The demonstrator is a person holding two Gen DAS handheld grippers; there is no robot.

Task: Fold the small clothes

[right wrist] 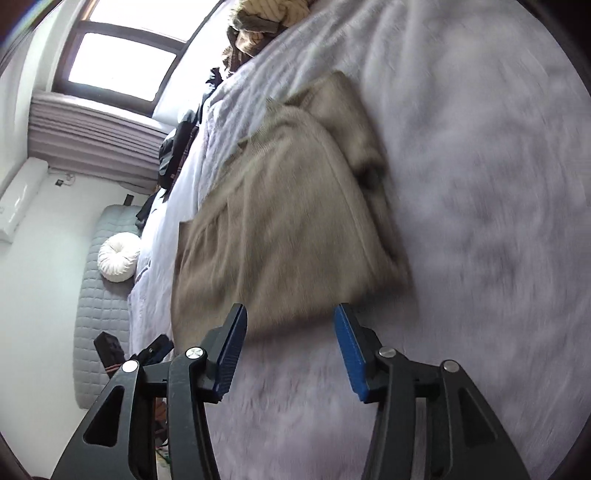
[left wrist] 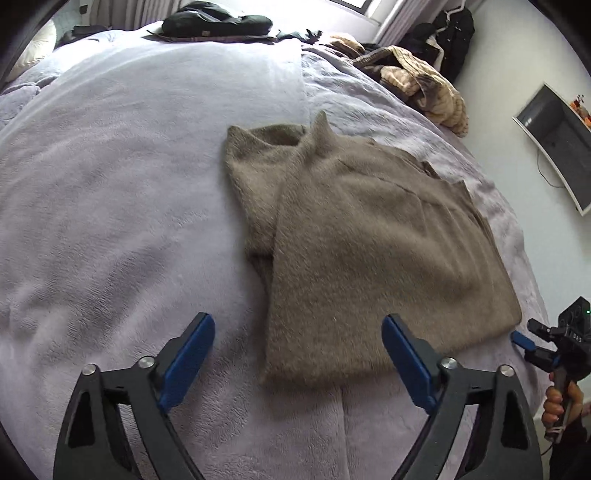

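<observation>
A fuzzy tan-brown sweater (left wrist: 369, 236) lies folded flat on the lavender bed blanket (left wrist: 110, 221), one side folded over the body. My left gripper (left wrist: 297, 354) is open and empty, just above the sweater's near edge. My right gripper (right wrist: 290, 343) is open and empty, close to the sweater's (right wrist: 280, 221) near edge, with the view rolled sideways. The right gripper also shows in the left wrist view (left wrist: 532, 345), held by a hand at the bed's right edge.
A beige striped garment pile (left wrist: 417, 81) lies at the bed's far right. Dark clothes (left wrist: 214, 22) lie at the far end. A wall unit (left wrist: 557, 144) hangs on the right wall. A round white cushion (right wrist: 118, 258) sits by the grey headboard.
</observation>
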